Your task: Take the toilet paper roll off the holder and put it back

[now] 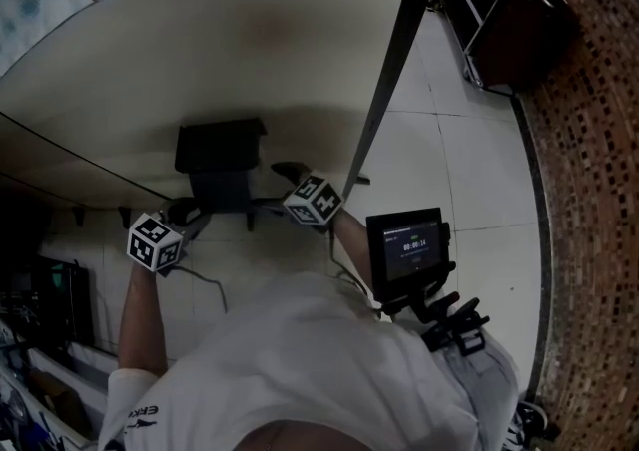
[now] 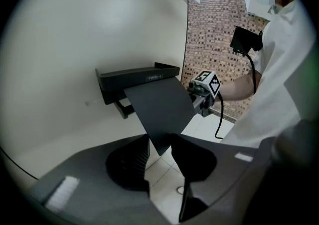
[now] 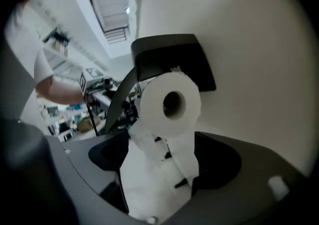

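Note:
The black wall holder [image 1: 220,155] has its flat lid [image 2: 159,107] swung up and outward. The lid's lower corner sits between the fingers of my left gripper [image 2: 159,148], whose jaws stand wide; I cannot see them pinch it. The white toilet paper roll [image 3: 170,103] hangs just under the holder's housing [image 3: 172,57], its hollow core facing the right gripper view. Loose paper [image 3: 157,179] from the roll fills the gap of my right gripper [image 3: 158,162], and both fingers touch it. In the head view the left gripper [image 1: 180,215] is at the holder's left and the right gripper [image 1: 290,175] at its right.
The holder is fixed to a plain cream wall [image 1: 200,50]. A mosaic tile wall [image 1: 589,190] and a dark rack [image 1: 499,20] stand to the right over a white tiled floor [image 1: 469,170]. A small lit screen [image 1: 409,244] hangs at the person's chest. Cluttered shelves [image 1: 40,339] stand at the left.

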Tool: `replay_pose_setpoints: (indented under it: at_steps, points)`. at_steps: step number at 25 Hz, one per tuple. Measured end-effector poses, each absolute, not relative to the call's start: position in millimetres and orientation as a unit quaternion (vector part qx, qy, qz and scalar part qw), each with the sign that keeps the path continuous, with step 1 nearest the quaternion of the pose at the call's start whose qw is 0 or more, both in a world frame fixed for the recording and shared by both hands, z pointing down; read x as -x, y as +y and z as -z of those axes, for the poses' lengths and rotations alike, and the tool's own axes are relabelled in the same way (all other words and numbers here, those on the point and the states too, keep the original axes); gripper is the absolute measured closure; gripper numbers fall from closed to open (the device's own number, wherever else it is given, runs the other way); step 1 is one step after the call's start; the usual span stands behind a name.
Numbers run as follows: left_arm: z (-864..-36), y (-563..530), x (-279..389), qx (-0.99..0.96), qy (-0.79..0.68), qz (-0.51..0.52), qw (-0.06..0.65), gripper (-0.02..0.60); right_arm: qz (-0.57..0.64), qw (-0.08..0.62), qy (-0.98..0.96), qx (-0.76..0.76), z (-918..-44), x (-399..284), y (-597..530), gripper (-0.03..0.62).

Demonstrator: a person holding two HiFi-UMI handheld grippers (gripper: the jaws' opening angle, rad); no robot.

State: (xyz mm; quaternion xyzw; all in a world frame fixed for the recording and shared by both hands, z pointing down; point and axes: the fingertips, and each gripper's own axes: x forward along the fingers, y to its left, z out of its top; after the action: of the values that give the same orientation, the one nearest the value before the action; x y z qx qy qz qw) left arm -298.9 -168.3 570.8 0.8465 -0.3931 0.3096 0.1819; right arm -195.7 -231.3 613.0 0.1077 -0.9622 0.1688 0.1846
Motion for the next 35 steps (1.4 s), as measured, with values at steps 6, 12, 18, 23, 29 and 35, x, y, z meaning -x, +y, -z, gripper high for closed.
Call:
replay_pose_setpoints:
  at_steps: [6,12,18,23,29,35]
  points:
    - [-572,-167,298,-0.846,-0.394,-0.311,0.178,0.443,0.038,0.268,-0.954,-0.127,-592,188,-239,0.244]
    - [-571,-168,298,-0.847,-0.393,-0.311,0.176,0.443,0.146,0.329,-0.927,-0.106,-589,197,-238,0.26]
    - [-571,-168,301,-0.849,-0.39,-0.31,0.175,0.443,0.163,0.335,-0.923,-0.1,-589,211,-240,0.283]
    - [-570,-168,301,-0.85,-0.388,-0.31,0.175,0.443,0.156,0.329,-0.926,-0.099,-588,215,-241,0.286]
    - [-569,-167,299,-0.851,-0.385,-0.311,0.173,0.443,0.16,0.326,-0.927,-0.095,-587,217,-241,0.286]
    - [-568,-165,298,-0.852,-0.383,-0.313,0.173,0.443,0.158,0.324,-0.928,-0.091,-587,220,-242,0.284]
